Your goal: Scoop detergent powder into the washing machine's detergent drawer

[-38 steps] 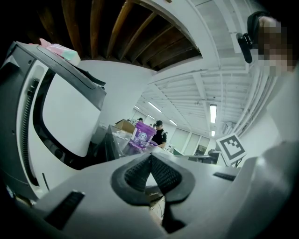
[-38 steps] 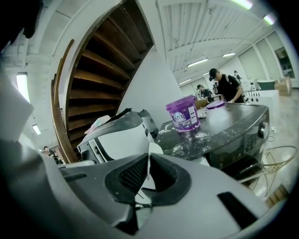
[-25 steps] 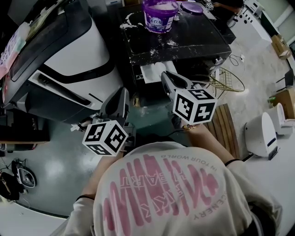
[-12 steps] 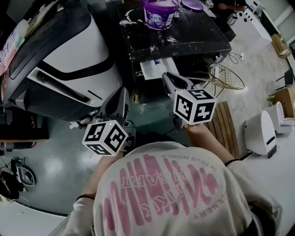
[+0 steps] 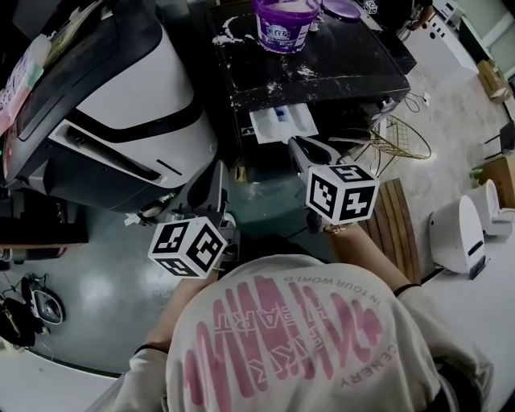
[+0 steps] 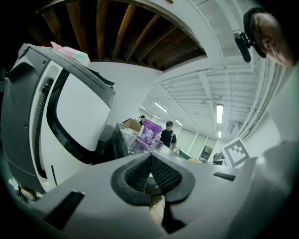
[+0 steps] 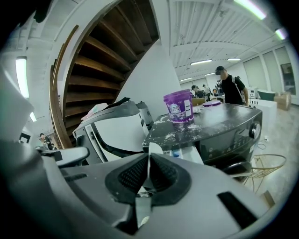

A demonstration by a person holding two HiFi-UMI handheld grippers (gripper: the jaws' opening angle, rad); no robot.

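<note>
- Head view: we see the detergent drawer (image 5: 283, 123) pulled out of the black washing machine (image 5: 338, 72). The open purple detergent tub (image 5: 283, 28) stands at the far side of the machine's top, with its lid (image 5: 342, 10) beside it and spilled powder (image 5: 229, 34) around it.
- The right gripper (image 5: 301, 147) has its tips just short of the drawer, and the tub is well beyond. The left gripper (image 5: 216, 173) is off to the side, near a white appliance (image 5: 121, 96).
- Left gripper view: the pads meet and nothing is between them. The tub is far ahead.
- Right gripper view: the jaws are clamped on a thin white scoop (image 7: 152, 150), seen edge-on and poking above the tips. The drawer is right behind it, and the tub is higher and to the right. We can't tell whether the scoop is loaded.
- We judge the scoop to be light, stiff plastic. It is best held on its flat handle, where it could swivel in the pads.
- The powder is loose and would spill at any tilt.
</note>
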